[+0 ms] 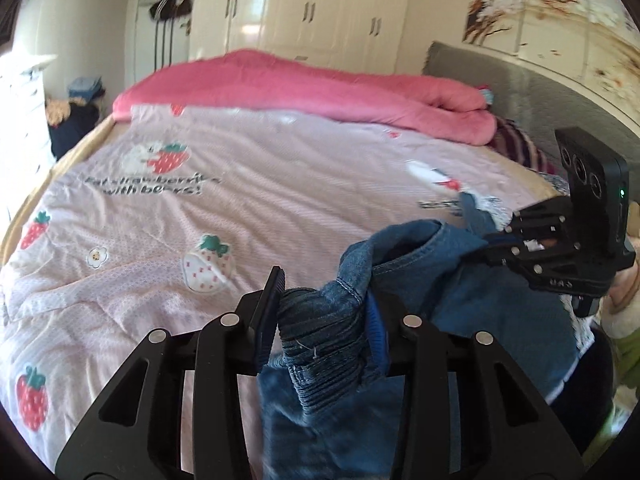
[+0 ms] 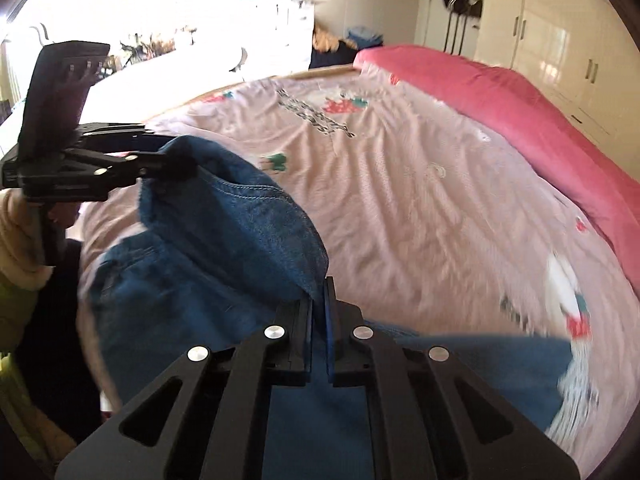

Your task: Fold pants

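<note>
The blue denim pants (image 1: 432,280) hang between both grippers above the pink strawberry bedspread (image 1: 240,208). My left gripper (image 1: 320,312) is shut on a bunched, ribbed denim edge of the pants. My right gripper (image 1: 490,240) shows at the right of the left wrist view, clamped on the other part of the same edge. In the right wrist view my right gripper (image 2: 319,312) is shut on a fold of the pants (image 2: 248,220), and my left gripper (image 2: 168,164) holds the far corner at upper left. The rest of the pants drapes down below the grippers.
A pink blanket (image 1: 304,88) lies rolled along the far side of the bed. A grey headboard (image 1: 520,92) stands at right. White wardrobes (image 1: 320,4) line the back wall. A bright window and desk clutter (image 2: 160,20) sit beyond the bed's other side.
</note>
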`<move>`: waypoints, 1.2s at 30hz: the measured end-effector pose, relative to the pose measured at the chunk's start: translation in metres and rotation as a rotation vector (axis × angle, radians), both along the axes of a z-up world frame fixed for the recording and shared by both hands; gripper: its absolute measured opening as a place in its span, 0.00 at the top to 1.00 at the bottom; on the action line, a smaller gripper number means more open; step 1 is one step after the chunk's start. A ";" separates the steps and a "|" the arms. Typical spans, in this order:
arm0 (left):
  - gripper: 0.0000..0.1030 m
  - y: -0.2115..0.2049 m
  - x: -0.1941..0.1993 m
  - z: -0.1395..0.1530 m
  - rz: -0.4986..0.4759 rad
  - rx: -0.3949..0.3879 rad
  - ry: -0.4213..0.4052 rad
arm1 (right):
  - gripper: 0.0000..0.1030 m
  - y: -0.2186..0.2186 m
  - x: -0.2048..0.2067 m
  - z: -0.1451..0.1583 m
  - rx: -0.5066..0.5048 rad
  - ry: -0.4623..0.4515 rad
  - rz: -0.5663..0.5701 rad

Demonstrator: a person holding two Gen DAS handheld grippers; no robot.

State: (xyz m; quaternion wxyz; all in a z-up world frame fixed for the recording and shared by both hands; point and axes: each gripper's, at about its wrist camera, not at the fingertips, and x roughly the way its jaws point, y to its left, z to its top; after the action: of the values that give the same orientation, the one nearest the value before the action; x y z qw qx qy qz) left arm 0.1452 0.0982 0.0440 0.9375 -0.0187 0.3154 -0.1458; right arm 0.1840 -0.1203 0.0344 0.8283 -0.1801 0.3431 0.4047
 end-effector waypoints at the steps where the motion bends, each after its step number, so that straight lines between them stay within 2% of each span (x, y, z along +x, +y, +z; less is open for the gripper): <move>1: 0.71 -0.004 -0.009 0.001 -0.009 0.006 -0.017 | 0.96 -0.004 -0.012 0.000 0.016 0.004 -0.006; 4: 0.71 -0.015 -0.043 0.002 -0.043 0.059 -0.078 | 0.96 -0.019 -0.054 -0.006 0.070 0.012 -0.013; 6: 0.70 -0.019 -0.062 -0.003 -0.065 0.089 -0.088 | 0.96 -0.021 -0.074 -0.011 0.076 0.008 -0.006; 10: 0.69 -0.020 -0.092 -0.027 -0.083 0.145 -0.031 | 0.96 -0.017 -0.104 -0.030 0.069 0.026 0.014; 13: 0.68 -0.018 -0.108 -0.040 -0.072 0.152 0.014 | 0.92 -0.014 -0.120 -0.047 0.069 0.074 0.021; 17: 0.68 -0.014 -0.114 -0.041 -0.042 0.153 0.031 | 0.92 -0.002 -0.133 -0.059 0.053 0.090 0.028; 22: 0.68 -0.012 -0.102 -0.008 0.027 0.199 -0.070 | 0.92 0.001 -0.137 -0.034 0.156 0.029 -0.001; 25: 0.66 -0.011 -0.106 0.000 0.005 0.210 -0.188 | 0.92 0.009 -0.140 -0.039 0.132 0.011 0.020; 26: 0.66 -0.011 -0.106 -0.010 -0.003 0.240 -0.184 | 0.91 0.013 -0.140 -0.046 0.107 0.026 0.027; 29: 0.64 -0.002 -0.102 -0.052 0.035 0.264 -0.028 | 0.89 0.017 -0.141 -0.065 0.063 0.063 0.029; 30: 0.63 -0.001 -0.105 -0.052 0.033 0.253 -0.021 | 0.89 0.018 -0.141 -0.068 0.054 0.070 0.028; 33: 0.60 -0.003 -0.125 -0.032 0.021 0.236 -0.082 | 0.85 0.020 -0.143 -0.072 0.048 0.083 0.025; 36: 0.56 0.001 -0.125 -0.034 0.039 0.250 0.000 | 0.80 0.020 -0.144 -0.073 0.057 0.095 0.022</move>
State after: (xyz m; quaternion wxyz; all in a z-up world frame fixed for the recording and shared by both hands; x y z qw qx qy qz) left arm 0.0205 0.0992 0.0103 0.9352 0.0921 0.3307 -0.0869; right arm 0.0399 -0.1003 -0.0385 0.8114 -0.1407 0.3683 0.4315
